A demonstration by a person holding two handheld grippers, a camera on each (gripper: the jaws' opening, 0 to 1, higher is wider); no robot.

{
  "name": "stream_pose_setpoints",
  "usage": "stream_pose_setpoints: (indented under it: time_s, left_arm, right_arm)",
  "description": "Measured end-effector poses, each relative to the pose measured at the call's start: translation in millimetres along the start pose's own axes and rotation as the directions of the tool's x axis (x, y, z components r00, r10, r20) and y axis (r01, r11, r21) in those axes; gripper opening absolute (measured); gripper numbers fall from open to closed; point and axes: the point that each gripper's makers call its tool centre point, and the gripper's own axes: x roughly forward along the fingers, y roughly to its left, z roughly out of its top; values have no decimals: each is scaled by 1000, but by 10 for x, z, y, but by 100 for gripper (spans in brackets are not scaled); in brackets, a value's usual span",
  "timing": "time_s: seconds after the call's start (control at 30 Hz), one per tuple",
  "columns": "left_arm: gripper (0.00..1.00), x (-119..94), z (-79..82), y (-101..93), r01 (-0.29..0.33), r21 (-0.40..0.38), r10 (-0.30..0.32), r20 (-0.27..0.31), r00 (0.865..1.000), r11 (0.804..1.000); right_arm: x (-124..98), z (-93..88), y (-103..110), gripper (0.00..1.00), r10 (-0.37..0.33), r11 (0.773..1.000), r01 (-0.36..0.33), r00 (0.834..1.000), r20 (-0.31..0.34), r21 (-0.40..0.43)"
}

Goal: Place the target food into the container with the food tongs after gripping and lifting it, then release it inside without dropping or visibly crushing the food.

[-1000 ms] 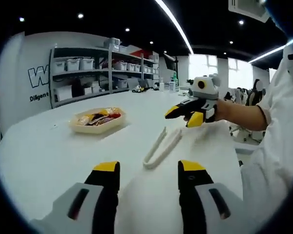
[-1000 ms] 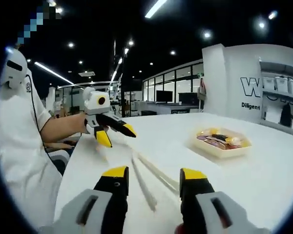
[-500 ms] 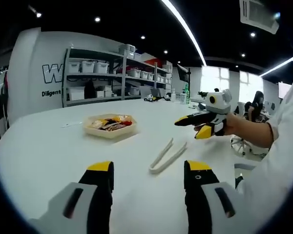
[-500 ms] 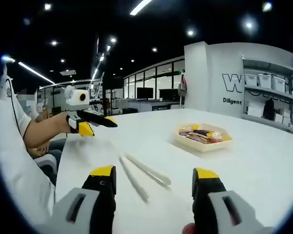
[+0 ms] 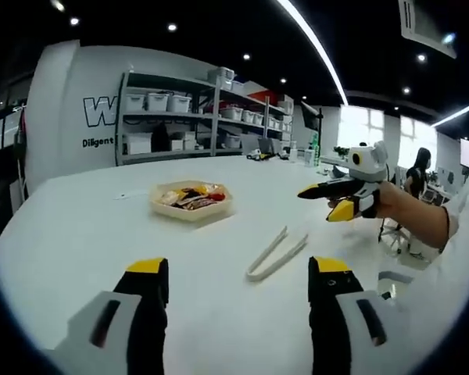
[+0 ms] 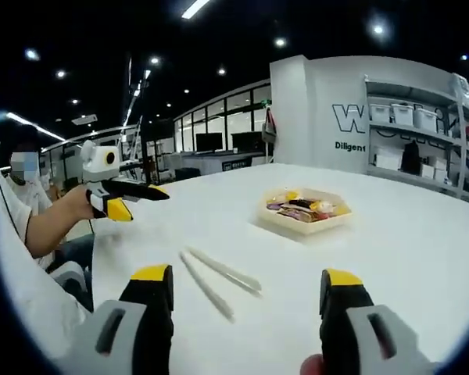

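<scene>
Both grippers, left gripper (image 5: 236,285) and right gripper (image 6: 247,301), are held above the white table (image 5: 70,226) with jaws apart, nothing gripped. Food tongs (image 5: 277,255) lie flat just ahead between them, long axis pointing toward the tray (image 5: 191,201) of food beyond. Neither gripper seems nearer. On the wall "W" and "Diligent" are partly readable.

My left gripper (image 5: 233,275) is held level, its jaws spread wide with nothing between them. My right gripper (image 6: 248,283) is the same, jaws wide apart and empty. Each one hangs in the air at the end of a bare forearm (image 5: 418,222), both raised and pointing inward toward each other.
</scene>
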Motion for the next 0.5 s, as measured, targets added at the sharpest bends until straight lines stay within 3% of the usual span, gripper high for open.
stream_pose_setpoints:
  time_s: [0.33,0.5]
  left_arm:
    - [80,-65,105,43,-56,-13,56,10,998,998]
    - [82,-88,79,44,-72,-24,72,-3,997,997]
  right_arm:
    - [-18,-19,39,87,-34,999,34,998,-46,1]
    - [-48,-31,41,90,-50,999,51,997,-60,16]
